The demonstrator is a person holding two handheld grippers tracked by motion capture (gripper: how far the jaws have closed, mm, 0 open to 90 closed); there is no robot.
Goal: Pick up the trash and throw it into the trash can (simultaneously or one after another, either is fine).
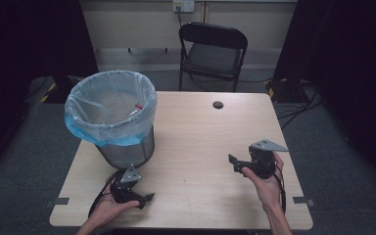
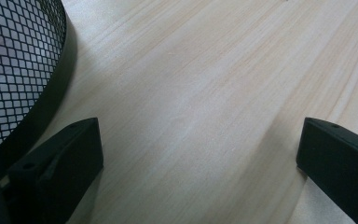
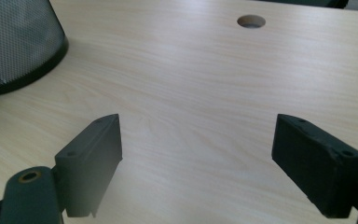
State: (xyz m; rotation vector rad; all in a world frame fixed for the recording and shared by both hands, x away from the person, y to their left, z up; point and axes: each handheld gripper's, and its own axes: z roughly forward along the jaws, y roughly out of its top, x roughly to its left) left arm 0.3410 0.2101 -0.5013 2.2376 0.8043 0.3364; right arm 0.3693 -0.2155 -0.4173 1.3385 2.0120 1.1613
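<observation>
Here, step: we hold both tongs idle over the bare desk (image 1: pixel 196 142).
Left tongs (image 1: pixel 149 197): spread, empty, just beside the mesh waste bin (image 1: pixel 122 142).
Right tongs (image 1: pixel 232 162): spread, empty.
Advice: we keep clear of the bin liner (image 1: pixel 105 128).

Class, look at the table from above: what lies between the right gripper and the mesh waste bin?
Bare wooden table, seen in the high view: nothing lies between the right gripper and the mesh waste bin.

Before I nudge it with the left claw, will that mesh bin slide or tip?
The mesh bin looks light: thin wire mesh, little visible inside its bag. It narrows toward the base, so a high push may tip it; a low push probably slides it on the smooth table.
</observation>
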